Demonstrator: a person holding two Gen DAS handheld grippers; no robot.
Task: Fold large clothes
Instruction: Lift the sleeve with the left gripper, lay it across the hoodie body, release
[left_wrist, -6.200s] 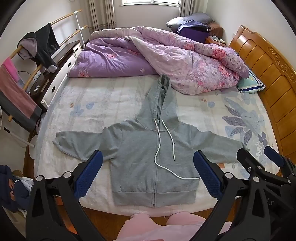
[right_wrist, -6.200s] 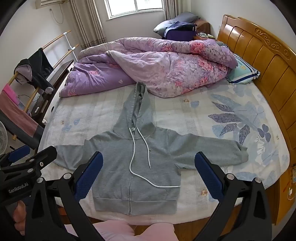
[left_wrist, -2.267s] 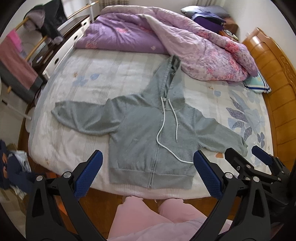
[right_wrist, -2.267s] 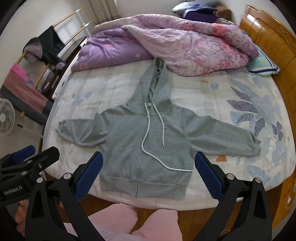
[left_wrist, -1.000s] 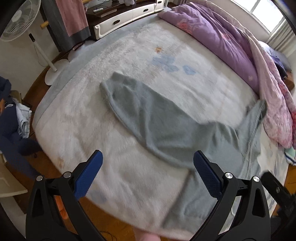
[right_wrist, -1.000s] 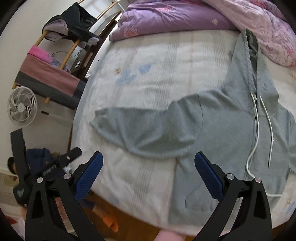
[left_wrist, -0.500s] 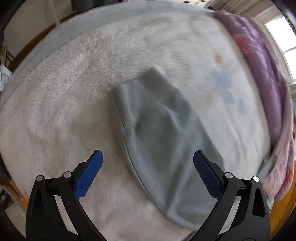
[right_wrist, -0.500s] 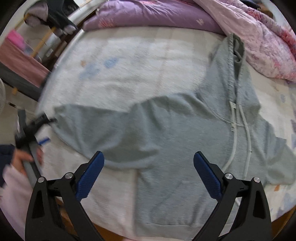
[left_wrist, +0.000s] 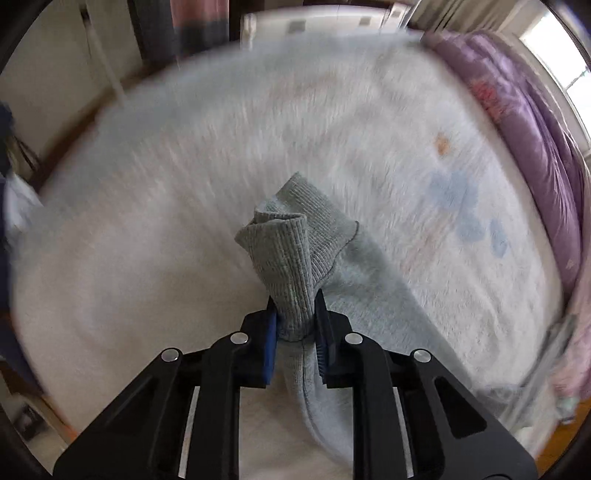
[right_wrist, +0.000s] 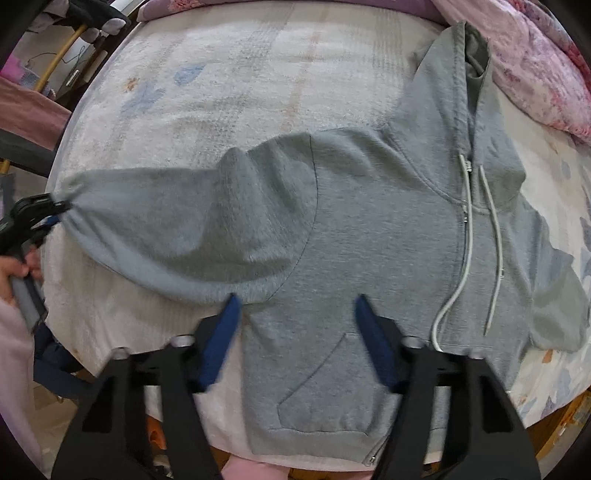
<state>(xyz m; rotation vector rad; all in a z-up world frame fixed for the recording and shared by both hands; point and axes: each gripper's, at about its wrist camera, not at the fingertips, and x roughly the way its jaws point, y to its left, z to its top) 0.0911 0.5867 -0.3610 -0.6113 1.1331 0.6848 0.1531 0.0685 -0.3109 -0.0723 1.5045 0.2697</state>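
A grey zip hoodie (right_wrist: 369, 229) lies face up on the bed, hood toward the quilt, white drawstrings (right_wrist: 465, 266) down its front. My left gripper (left_wrist: 295, 328) points steeply down with its jaws closing; the blue pads (left_wrist: 271, 332) pinch the bunched ribbed sleeve cuff (left_wrist: 288, 251), which stands up between them. In the right wrist view that left gripper (right_wrist: 48, 218) holds the sleeve end at the bed's left edge. My right gripper (right_wrist: 297, 321) hangs straight down over the armpit seam, jaws closing. Flat cloth lies between the pads (right_wrist: 221, 332), which are not pressing it.
A purple and pink quilt (right_wrist: 535, 55) is heaped along the far side of the bed (left_wrist: 184, 184). A rack with hanging clothes (right_wrist: 22, 107) stands past the left edge. A person's hand (right_wrist: 14, 266) grips the left tool's handle. The bed's near edge runs just below the hoodie hem.
My left gripper dropped onto the sleeve end and closed on the cuff, which now stands bunched. My right gripper sank toward the armpit area and its jaws narrowed.
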